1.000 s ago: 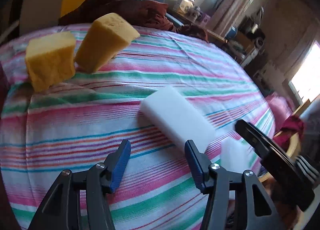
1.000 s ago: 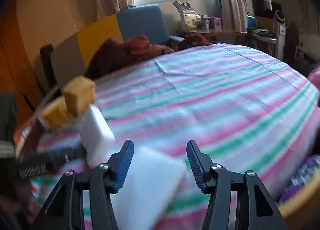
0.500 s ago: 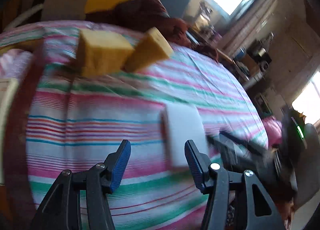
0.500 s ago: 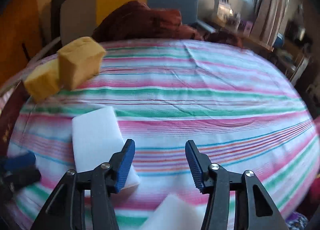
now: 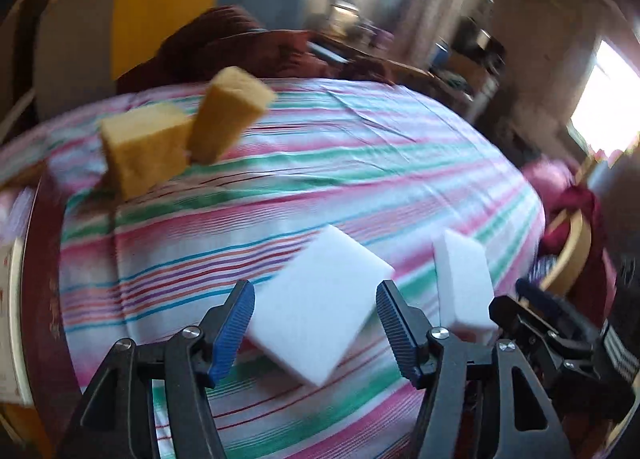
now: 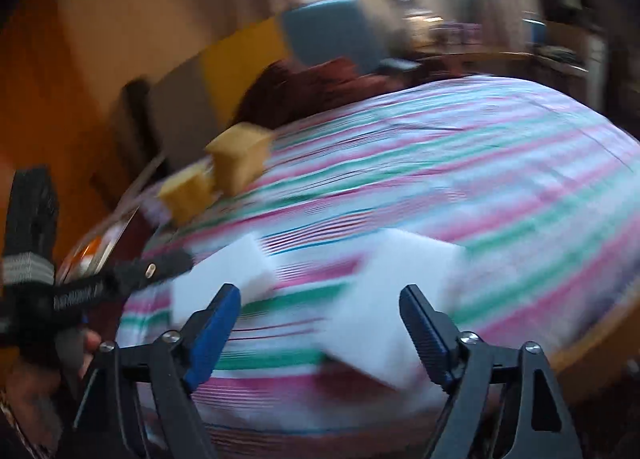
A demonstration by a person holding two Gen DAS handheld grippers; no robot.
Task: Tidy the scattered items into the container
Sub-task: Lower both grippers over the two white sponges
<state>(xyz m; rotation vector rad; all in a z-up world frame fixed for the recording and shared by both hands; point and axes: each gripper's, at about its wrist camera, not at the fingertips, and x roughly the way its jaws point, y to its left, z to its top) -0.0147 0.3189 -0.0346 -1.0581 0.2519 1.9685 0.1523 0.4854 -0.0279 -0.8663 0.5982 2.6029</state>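
Two white foam blocks lie on the striped tablecloth (image 5: 360, 163). The nearer white block (image 5: 320, 303) sits between the fingers of my left gripper (image 5: 316, 319), whose jaws are opening with a gap on each side. The second white block (image 6: 400, 291) lies between the fingers of my right gripper (image 6: 320, 311), which is also opening wide and does not press on it. That second block (image 5: 464, 283) shows in the left wrist view too, with the right gripper (image 5: 540, 323) just behind it. Two yellow sponges (image 5: 144, 147) (image 5: 230, 115) stand at the far left.
A round wooden basket rim (image 5: 576, 255) sits at the table's right edge, also low right in the right wrist view (image 6: 600, 331). A dark red cloth (image 5: 240, 47) lies on chairs behind the table. A hand (image 6: 40, 359) holds the left gripper (image 6: 120, 283). Both views are blurred.
Both grippers' jaws have widened, the right far more. The left gripper now has the first white block between its fingers. The right view swung, and the second block lies between its fingers.
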